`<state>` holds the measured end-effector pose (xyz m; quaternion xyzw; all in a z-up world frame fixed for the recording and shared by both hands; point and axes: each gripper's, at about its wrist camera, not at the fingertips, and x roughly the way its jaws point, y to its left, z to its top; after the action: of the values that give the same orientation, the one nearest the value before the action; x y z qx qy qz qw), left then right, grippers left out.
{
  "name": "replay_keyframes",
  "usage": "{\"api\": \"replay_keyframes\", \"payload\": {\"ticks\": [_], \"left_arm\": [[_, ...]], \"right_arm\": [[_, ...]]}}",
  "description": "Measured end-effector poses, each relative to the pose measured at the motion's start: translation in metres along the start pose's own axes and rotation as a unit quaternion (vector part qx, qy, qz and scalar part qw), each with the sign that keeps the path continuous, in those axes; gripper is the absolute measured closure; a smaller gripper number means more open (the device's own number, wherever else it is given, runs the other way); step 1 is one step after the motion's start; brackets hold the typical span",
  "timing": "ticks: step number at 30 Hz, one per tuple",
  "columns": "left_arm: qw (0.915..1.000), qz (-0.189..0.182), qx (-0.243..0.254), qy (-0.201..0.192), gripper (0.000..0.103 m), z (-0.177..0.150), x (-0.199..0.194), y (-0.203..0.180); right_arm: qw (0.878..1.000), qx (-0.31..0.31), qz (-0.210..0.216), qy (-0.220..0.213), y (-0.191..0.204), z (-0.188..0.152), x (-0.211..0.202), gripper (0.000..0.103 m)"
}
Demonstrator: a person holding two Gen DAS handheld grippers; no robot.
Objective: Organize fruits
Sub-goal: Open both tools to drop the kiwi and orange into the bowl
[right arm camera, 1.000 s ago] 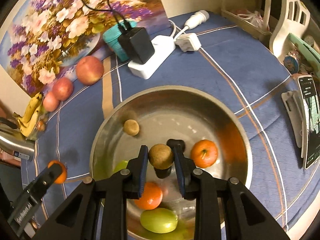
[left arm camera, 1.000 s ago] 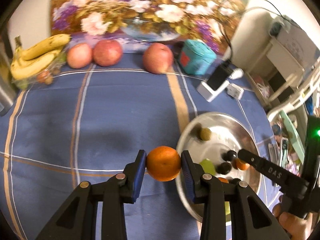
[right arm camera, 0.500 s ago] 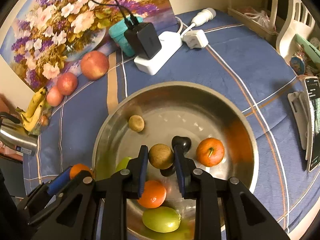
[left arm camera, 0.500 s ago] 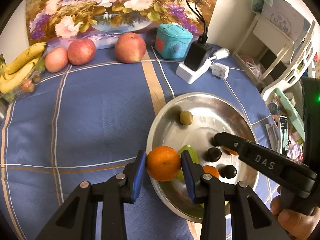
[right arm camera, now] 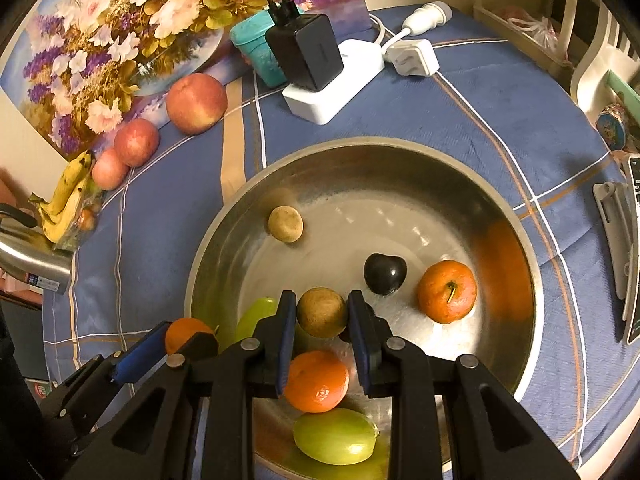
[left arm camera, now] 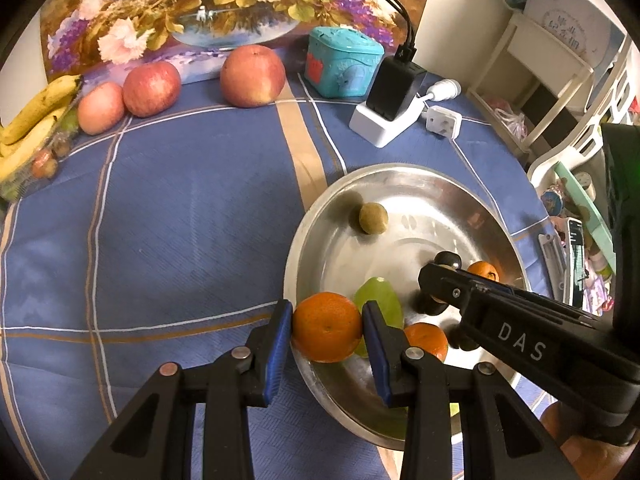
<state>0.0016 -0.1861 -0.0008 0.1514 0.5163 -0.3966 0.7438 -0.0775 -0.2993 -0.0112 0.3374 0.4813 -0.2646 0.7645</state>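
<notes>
Claws both loaded. My left gripper (left arm camera: 326,330) is clamped on an orange (left arm camera: 327,327), blue pads pressed to both its sides, narrow gap filled by the fruit. It hangs over the near-left rim of the steel bowl (left arm camera: 404,174). My right gripper (right arm camera: 322,314) is nearly closed, pinching a small brown round fruit (right arm camera: 322,312) above the bowl's floor. Below lie 2 more oranges, 2 green fruits, 1 dark plum (right arm camera: 385,273) and another brown fruit (right arm camera: 285,224). 3 apples and bananas (left arm camera: 30,120) sit at the table's far edge.
</notes>
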Motion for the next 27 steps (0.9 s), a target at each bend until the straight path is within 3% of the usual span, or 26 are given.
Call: {"api": "replay_keyframes", "payload": {"ticks": [20,27], "left_arm": [[0.9999,-0.008,0.006,0.009,0.063,-0.0001,0.0035,0.0001],[0.9999,-0.01,0.001,0.004,0.055,0.0003,-0.0008,0.003]], "right_arm": [[1.0,0.001,0.004,-0.004,0.0013,-0.0004,-0.0034,0.075],[1.0,0.003,0.004,-0.006,0.0005,0.0003,-0.0049,0.075]]}}
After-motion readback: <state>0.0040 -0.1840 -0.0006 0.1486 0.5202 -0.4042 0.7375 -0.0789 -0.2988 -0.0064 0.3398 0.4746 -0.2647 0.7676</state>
